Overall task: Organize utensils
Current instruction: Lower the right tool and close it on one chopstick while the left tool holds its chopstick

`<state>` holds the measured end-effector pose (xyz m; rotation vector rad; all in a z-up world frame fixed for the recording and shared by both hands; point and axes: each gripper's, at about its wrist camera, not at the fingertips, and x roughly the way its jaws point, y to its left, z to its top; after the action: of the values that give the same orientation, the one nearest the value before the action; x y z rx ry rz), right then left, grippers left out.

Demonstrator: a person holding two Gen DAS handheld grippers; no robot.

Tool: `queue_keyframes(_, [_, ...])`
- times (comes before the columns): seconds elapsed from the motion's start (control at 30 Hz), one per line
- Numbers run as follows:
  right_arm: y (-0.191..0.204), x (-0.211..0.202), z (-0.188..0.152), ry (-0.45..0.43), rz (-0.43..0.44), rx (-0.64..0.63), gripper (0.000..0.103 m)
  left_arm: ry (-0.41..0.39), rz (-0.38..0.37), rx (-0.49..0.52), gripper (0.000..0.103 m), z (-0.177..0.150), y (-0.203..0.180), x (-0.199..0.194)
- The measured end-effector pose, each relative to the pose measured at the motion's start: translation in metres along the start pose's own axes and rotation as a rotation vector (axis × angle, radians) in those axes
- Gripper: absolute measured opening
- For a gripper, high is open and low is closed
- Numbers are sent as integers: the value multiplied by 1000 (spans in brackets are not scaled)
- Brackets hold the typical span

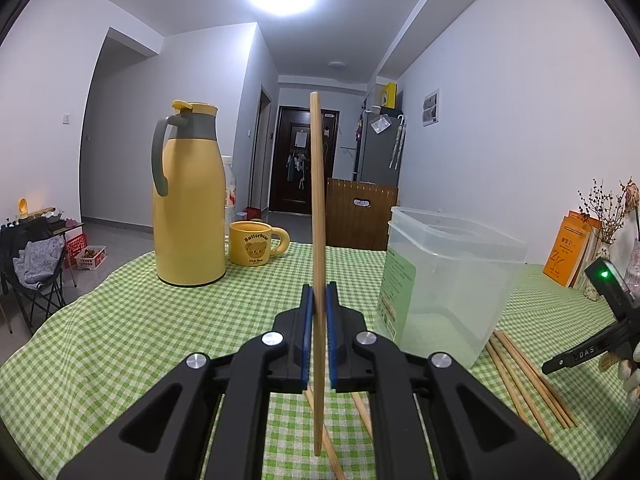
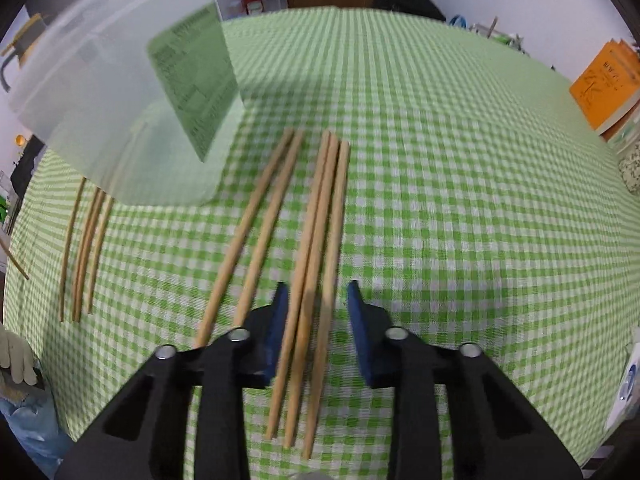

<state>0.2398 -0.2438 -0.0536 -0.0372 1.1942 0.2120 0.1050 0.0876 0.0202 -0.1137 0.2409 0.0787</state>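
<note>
Left gripper (image 1: 319, 300) clamps an upright chopstick (image 1: 316, 200); right gripper (image 2: 316, 296) straddles three chopsticks (image 2: 320, 240), unclamped, on green-checked tablecloth (image 2: 440, 200).

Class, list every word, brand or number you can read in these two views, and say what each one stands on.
"Butterbear": yellow mug, above its bear picture.
"Pink Bear", roughly: the mug's small lower line, hard to read.
"DAS": right gripper, on its black finger.
"ZK", apparently: orange book.
Green label on the clear plastic container: print too small and blurred to read.
</note>
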Motion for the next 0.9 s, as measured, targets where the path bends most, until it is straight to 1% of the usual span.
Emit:
queue_keyframes(0.07, [-1,4,0,27,-10,0,17,-3,1,-1,4,0,0,-1])
queue_keyframes(0.37, [4,28,9,78,-32,-15,10,-8,0,2,4,0,0,-2])
queue_keyframes(0.5, [2,43,13,99,-25,-5,9,-11,-1,3,4,0,0,-3])
queue_keyframes(0.67, [5,52,16,125,-48,-7,9,-9,1,5,4,1,0,-1])
queue_keyframes(0.87, [5,55,26,165,-50,-2,9,1,4,-5,4,0,1,0])
queue_keyframes(0.9, [12,49,26,167,-50,1,9,0,5,-5,4,0,1,-1])
